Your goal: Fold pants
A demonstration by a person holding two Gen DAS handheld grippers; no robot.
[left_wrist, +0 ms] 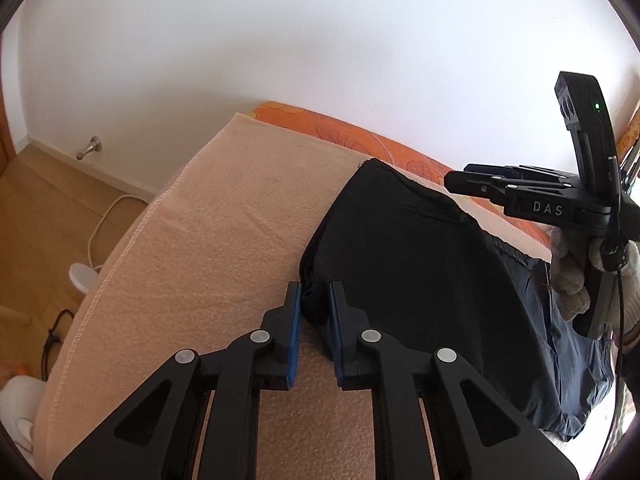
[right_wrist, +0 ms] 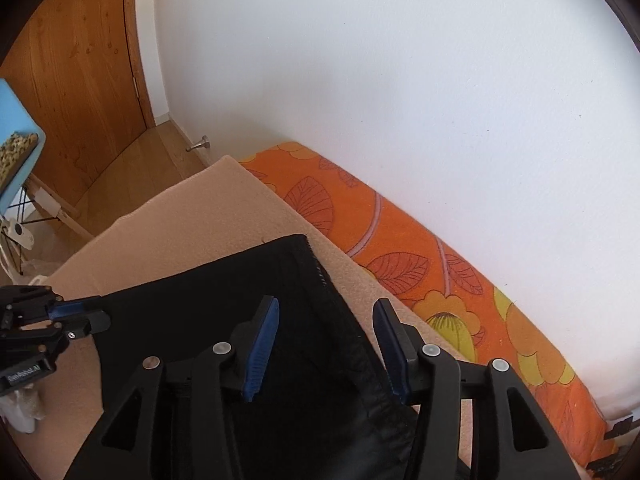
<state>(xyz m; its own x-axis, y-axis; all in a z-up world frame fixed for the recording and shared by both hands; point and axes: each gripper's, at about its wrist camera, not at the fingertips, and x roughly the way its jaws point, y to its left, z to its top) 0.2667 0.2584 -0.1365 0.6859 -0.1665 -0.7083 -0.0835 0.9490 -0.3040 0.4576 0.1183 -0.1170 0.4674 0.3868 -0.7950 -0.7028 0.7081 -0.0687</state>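
The black pants (left_wrist: 404,248) lie folded on a peach blanket (left_wrist: 208,232) that covers the bed. In the left wrist view they fill the space from the middle out toward 3 o'clock. One corner of the pants sits between the blue pads of the left gripper (left_wrist: 316,300). The jaws are nearly together with that corner between them, but the pictures do not show clearly whether the pads squeeze the cloth or only sit beside it.

In the right wrist view the pants (right_wrist: 248,280) spread under the right gripper (right_wrist: 326,320). Its jaws stand partly open above the cloth with nothing pinched in them. The stitched edge of the pants runs between the two fingers, below them. The left gripper (right_wrist: 86,314) shows at 9 o'clock, at the pants' corner.

At 3 o'clock in the left wrist view, a gloved hand (left_wrist: 576,280) holds the right gripper's handle.

Past the blanket, toward 1 o'clock, an orange flowered sheet (right_wrist: 400,248) meets a white wall (right_wrist: 360,80). A wooden door (right_wrist: 80,80) stands at 10 o'clock. I see no boxes or baskets.
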